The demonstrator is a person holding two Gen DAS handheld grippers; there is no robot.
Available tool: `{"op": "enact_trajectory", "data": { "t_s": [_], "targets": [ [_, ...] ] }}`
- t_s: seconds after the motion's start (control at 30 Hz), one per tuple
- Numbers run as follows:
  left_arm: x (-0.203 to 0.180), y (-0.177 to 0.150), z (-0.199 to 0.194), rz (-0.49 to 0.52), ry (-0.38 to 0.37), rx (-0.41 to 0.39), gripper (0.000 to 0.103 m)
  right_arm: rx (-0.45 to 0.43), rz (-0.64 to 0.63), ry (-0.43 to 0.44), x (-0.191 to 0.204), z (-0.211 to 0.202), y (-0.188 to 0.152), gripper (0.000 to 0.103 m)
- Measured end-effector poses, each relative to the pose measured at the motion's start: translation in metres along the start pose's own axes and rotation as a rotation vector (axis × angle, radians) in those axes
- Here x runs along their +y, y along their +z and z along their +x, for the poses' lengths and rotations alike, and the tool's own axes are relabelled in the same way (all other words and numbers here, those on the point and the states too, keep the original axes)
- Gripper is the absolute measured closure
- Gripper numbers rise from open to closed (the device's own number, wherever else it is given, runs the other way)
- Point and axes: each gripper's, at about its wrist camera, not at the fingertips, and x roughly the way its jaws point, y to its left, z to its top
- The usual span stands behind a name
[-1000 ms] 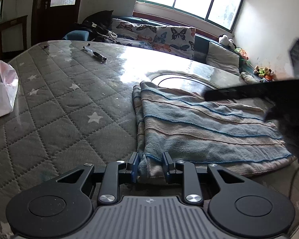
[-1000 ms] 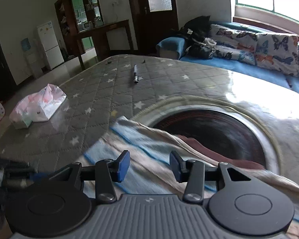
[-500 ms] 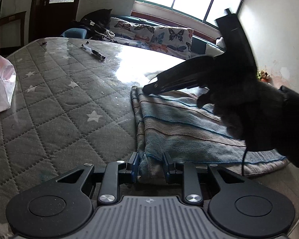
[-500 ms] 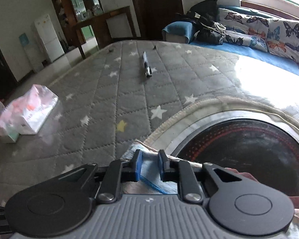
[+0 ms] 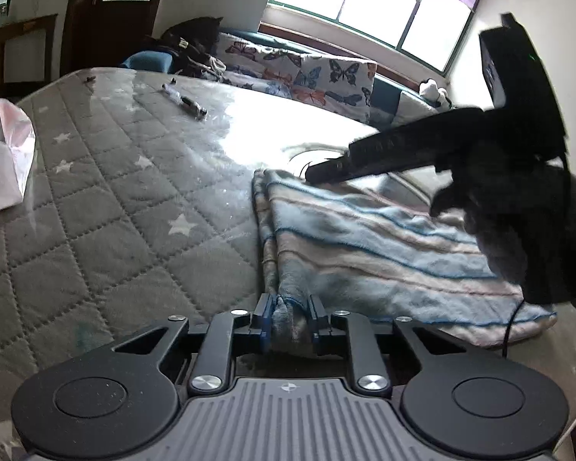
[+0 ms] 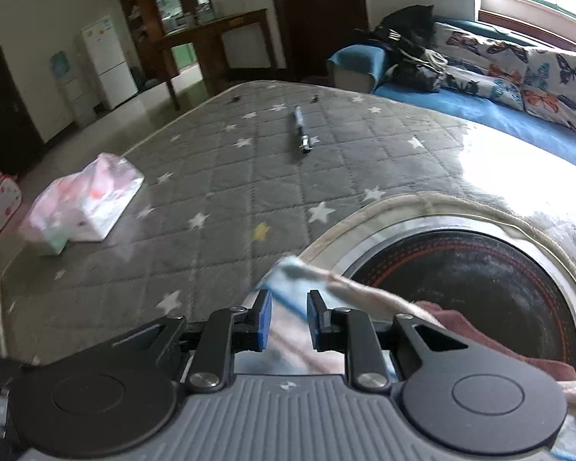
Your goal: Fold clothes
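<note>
The striped cloth, pale blue with pink and darker blue lines, lies folded on the near right part of a desk covered with a grey quilted cover patterned with white stars. Its far edge lies over a round dark inset in the desk top.

The left hand-held gripper sits at the near corner of the cloth. Its jaws are closing, and a bunched fold of the cloth is pinched between the blue pads, so it grasps the cloth there.

The right hand-held gripper is at the far left corner of the cloth, held by a dark gloved hand. Its jaws are opening; the cloth's corner lies between and beyond them, slightly blurred, and the pads stand a little clear of it on both sides, so it appears released rather than clenched.

Farther off on the desk lie a pen and, near the left edge, a pink and white plastic bag. Behind the desk stands a blue sofa with butterfly cushions.
</note>
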Motion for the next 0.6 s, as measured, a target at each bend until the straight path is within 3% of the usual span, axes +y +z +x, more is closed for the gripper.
{"op": "enact_trajectory", "data": {
  "t_s": [0.07,0.13,0.3,0.6],
  "targets": [
    [-0.003,0.004,-0.006,-0.009,-0.017,-0.021,0.091,0.004,-0.009,0.015,0.006,-0.006,-0.001,0.080],
    [-0.007,0.008,-0.010,-0.017,-0.032,-0.036,0.092,0.012,-0.014,0.028,0.012,-0.010,-0.001,0.070],
    [-0.026,0.019,-0.013,-0.001,-0.081,-0.068,0.095,0.038,-0.011,0.055,0.023,-0.011,0.002,0.059],
    [-0.052,0.021,-0.005,0.060,-0.138,-0.069,0.096,0.122,-0.036,0.033,0.028,0.008,0.004,0.055]
  ]
}}
